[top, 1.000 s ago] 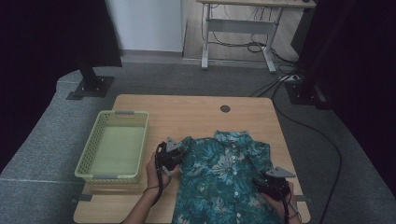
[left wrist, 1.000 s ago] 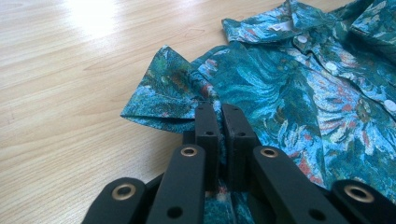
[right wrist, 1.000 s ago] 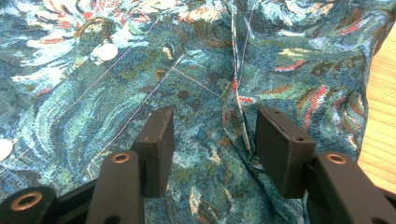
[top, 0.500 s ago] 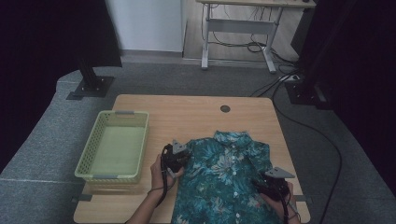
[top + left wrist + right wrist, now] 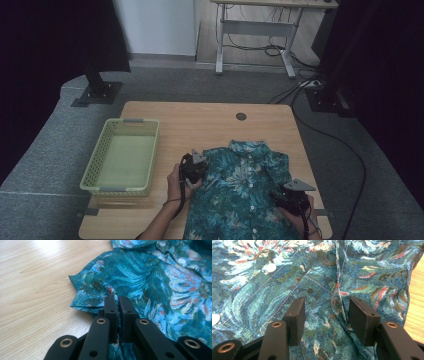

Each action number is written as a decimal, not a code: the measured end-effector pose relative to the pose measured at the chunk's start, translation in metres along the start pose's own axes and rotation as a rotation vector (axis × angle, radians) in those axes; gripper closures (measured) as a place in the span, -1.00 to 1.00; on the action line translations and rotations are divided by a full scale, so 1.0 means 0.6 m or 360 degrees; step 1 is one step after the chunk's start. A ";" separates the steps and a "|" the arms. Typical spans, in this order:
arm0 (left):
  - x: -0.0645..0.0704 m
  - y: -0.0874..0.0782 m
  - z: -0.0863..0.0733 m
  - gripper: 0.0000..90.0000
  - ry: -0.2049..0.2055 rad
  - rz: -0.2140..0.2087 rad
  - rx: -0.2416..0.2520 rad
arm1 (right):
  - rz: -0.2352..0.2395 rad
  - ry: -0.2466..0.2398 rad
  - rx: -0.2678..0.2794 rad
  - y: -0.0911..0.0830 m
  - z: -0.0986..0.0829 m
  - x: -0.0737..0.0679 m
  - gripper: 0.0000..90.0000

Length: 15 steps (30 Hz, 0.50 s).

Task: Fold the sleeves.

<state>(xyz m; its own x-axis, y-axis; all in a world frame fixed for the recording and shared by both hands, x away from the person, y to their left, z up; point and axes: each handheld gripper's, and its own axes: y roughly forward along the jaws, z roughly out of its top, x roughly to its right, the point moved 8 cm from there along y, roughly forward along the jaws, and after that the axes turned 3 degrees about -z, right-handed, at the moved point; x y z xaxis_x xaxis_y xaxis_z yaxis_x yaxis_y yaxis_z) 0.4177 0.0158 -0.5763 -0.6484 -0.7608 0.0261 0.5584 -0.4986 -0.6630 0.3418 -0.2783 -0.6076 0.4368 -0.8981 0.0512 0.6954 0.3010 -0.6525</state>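
Teal floral shirt (image 5: 245, 192), lower centre: sleeve fold pinched by left gripper (image 5: 117, 302); right gripper (image 5: 325, 315), jaws wide, to be closed on the seam before folding.

Green basket (image 5: 121, 156) on wooden table (image 5: 200, 125)

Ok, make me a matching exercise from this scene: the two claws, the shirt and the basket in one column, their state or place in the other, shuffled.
Column one:
1. left claw
2. right claw
3. shirt
4. basket

Column two:
A. green, on the table's left side
B. open above the fabric
C. laid flat, teal leaf print
D. shut on the sleeve edge

Pairs: 1-D, 2-B, 3-C, 4-A
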 end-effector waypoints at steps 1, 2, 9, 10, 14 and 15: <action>0.001 0.002 0.001 0.92 0.0008 0.0002 -0.0006 | 0.0000 0.0000 0.0000 0.000 0.000 0.000 0.05; 0.003 0.004 0.002 0.91 0.0010 0.0005 -0.0011 | 0.0000 0.0000 0.0001 0.000 0.000 0.000 0.05; 0.014 0.022 0.008 0.90 0.0055 0.0045 -0.0051 | -0.0001 0.0001 0.0003 0.000 0.000 0.000 0.05; 0.017 0.024 0.009 0.90 0.0076 0.0056 -0.0060 | -0.0001 0.0001 0.0003 0.000 0.000 0.000 0.05; 0.024 0.024 0.011 0.90 0.0188 0.0123 -0.0089 | 0.0000 0.0001 0.0004 0.000 0.000 0.000 0.05; 0.025 0.023 0.012 0.90 0.0209 0.0134 -0.0092 | 0.0002 -0.0001 0.0002 0.000 0.000 0.000 0.05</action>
<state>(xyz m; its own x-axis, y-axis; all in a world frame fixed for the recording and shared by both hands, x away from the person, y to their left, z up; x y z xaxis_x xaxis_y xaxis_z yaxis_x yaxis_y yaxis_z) 0.4193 -0.0052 -0.5796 -0.6649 -0.7361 -0.1269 0.5853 -0.4079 -0.7007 0.3415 -0.2784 -0.6077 0.4382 -0.8974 0.0507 0.6956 0.3028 -0.6515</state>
